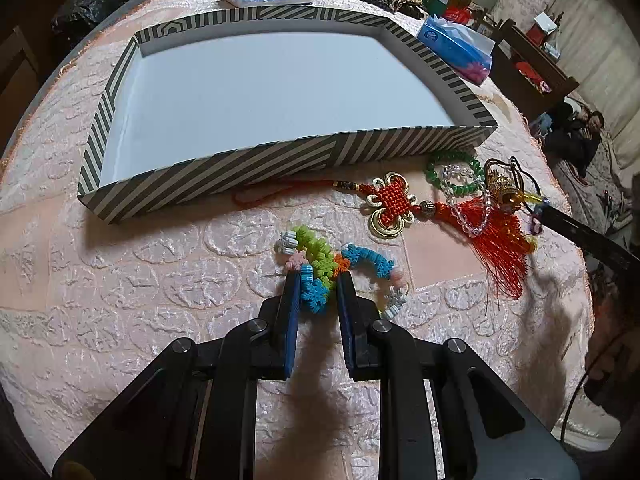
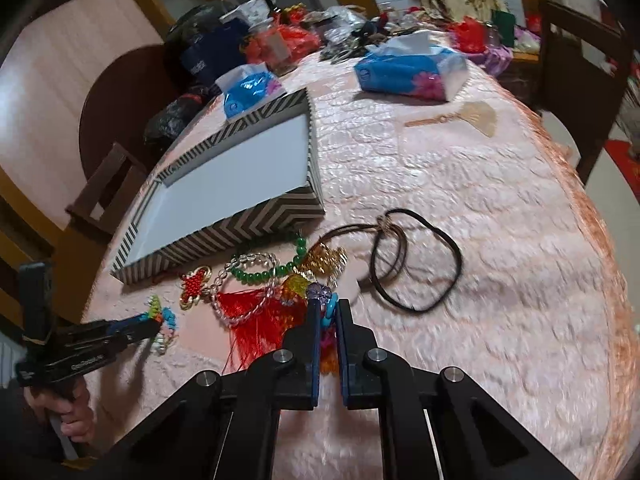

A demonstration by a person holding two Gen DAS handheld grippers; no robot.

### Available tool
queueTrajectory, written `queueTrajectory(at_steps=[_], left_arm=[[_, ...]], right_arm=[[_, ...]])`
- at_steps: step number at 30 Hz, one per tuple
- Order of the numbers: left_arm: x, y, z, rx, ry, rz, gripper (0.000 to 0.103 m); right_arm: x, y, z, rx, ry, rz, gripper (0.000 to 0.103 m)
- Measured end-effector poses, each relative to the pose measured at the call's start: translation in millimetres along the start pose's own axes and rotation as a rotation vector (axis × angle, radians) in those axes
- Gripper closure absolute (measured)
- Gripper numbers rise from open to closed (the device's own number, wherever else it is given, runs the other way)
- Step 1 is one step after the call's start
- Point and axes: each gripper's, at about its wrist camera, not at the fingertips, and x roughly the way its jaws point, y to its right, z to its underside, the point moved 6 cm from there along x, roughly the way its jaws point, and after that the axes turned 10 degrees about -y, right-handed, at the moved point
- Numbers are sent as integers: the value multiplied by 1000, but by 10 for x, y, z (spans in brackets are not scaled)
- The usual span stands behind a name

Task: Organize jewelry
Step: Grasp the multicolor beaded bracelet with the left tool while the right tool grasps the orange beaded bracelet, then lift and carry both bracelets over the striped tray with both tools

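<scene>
- The left gripper (image 1: 319, 286) is clamping a multicoloured knotted bracelet (image 1: 320, 268) lying on the pink tablecloth (image 1: 160, 280); part of the bracelet is sitting hidden between the fingers.
- The right gripper (image 2: 329, 312) is pinching shut on a small blue link (image 2: 330, 305) at the edge of the jewelry heap; what the link belongs to is hard to make out under the blur.
- Just beyond, a red knot tassel (image 1: 394, 206), green bead bracelet (image 1: 452, 172) and clear bead bracelet (image 2: 244, 280) are lying tangled beside the striped box (image 1: 208, 184).
- Only the right wrist view is showing the black cord loops (image 2: 416, 260), the hand (image 2: 74, 412) holding the left gripper, and a fan-shaped comb (image 2: 476, 118).
- Farther back, tissue packs (image 2: 408, 74) are resting near clutter too blurred to identify.
</scene>
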Motion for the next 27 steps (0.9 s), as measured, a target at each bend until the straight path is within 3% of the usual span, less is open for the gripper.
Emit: queueTrajectory(at_steps=[11, 19, 27], left_arm=[[-101, 40, 17, 1, 18, 18, 87], [-415, 214, -42, 41, 86, 54, 87], [-547, 310, 14, 73, 103, 47, 86]], right_arm=[[-475, 16, 118, 49, 71, -8, 97], [-618, -73, 166, 23, 68, 60, 97], [-671, -165, 273, 3, 56, 118, 97]])
